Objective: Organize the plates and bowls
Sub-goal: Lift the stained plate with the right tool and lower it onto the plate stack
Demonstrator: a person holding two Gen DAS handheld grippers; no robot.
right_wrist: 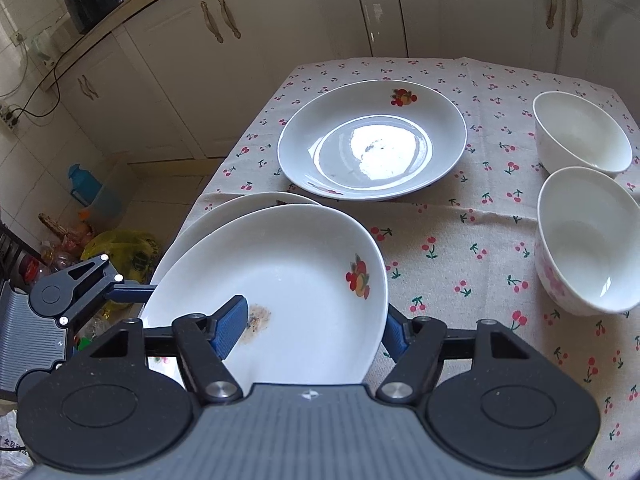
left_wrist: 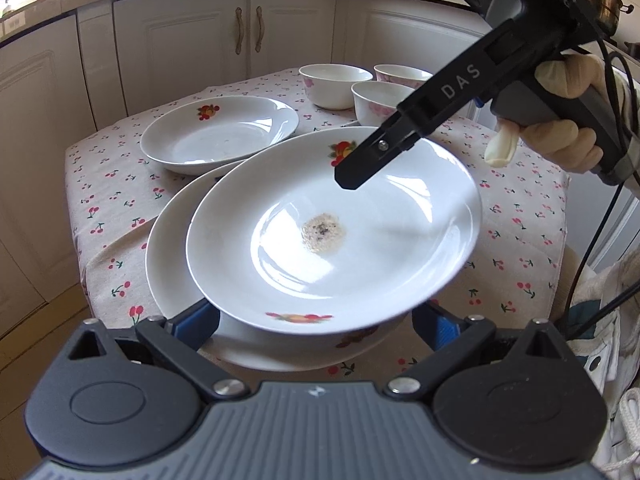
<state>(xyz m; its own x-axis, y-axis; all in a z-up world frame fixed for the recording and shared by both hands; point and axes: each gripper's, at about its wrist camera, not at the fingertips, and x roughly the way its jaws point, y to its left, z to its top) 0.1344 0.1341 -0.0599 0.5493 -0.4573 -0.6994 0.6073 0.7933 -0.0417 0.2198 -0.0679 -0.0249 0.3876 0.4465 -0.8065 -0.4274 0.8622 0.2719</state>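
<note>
The step in hand appears to be stacking the soiled plate [left_wrist: 360, 260] onto the lower plate [left_wrist: 172, 248] at the near end of the tablecloth [left_wrist: 112, 184]. The soiled plate is sitting askew over the lower one, shifted toward the right gripper [right_wrist: 316, 312], and it is not yet nested. That gripper is straddling the plate's rim at a middling spread, one finger inside the hollow and the other outside beneath. Whether the pads are pressing cannot be told. The left gripper [left_wrist: 318, 320] is standing wide, with the plate's near rim hiding its fingertips, so contact there is unconfirmed. To finish well, the upper plate needs sliding until the rims line up, then lowering flat before letting go, since glazed ware is likely to skid. Being round, the plate has no long axis. Its hollow is facing up at a slight tilt, with fruit motifs on opposite rims and a brownish residue at its centre. A third plate [left_wrist: 218, 132] and three bowls [left_wrist: 335, 85] are waiting farther back.
</note>
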